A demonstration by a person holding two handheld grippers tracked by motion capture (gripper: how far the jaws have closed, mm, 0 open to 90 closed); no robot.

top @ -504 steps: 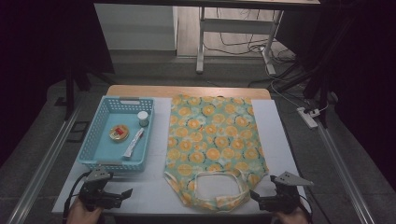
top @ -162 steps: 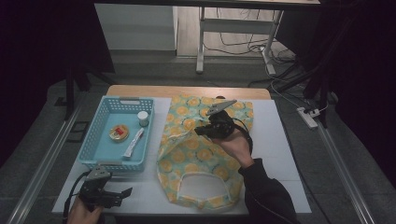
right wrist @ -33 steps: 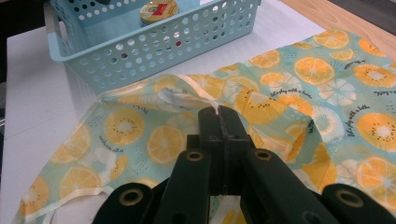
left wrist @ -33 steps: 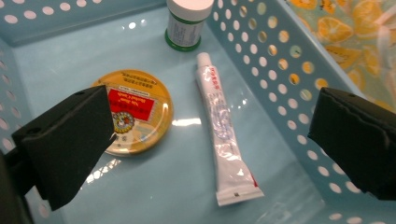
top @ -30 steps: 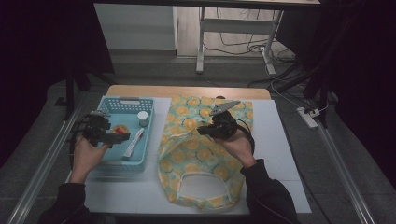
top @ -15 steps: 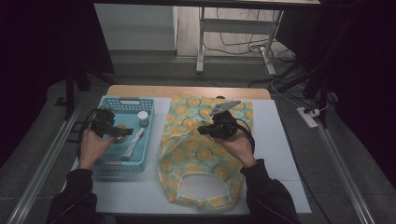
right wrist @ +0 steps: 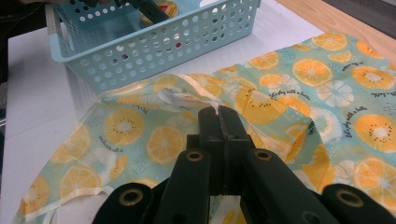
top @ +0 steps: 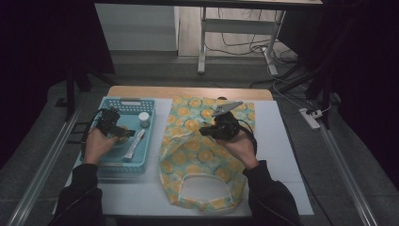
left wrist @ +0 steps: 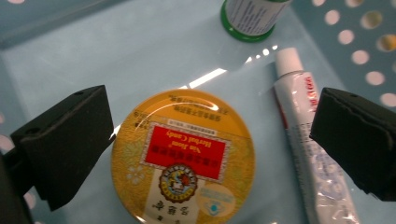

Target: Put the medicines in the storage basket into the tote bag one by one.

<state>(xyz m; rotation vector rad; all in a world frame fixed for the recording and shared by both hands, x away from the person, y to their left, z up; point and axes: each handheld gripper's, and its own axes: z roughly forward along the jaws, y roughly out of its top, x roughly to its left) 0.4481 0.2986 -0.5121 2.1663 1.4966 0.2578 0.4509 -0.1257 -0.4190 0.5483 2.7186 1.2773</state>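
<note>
A round yellow tin [left wrist: 183,156] with a red label lies flat on the floor of the blue basket [top: 106,160]. My left gripper [left wrist: 212,140] hovers right over it, open, one jaw on each side of the tin. In the high view that gripper [top: 126,133] is inside the basket's left half. A citrus-print fabric bag [top: 202,155] is spread on the white table. My right gripper [right wrist: 219,116] is shut on a fold near the bag's upper left edge and holds it lifted, seen from above as the right gripper [top: 204,131].
A white tube [left wrist: 308,154] lies to the right of the tin, and a small bottle [left wrist: 254,16] with a green base stands beyond it. The basket's perforated wall [right wrist: 163,46] is close to the lifted fold. White table [top: 282,141] lies bare right of the bag.
My left hand has come up from the table's front left corner into the basket and settled over the tin. The right gripper went to the bag, pinched it, and has held still.
</note>
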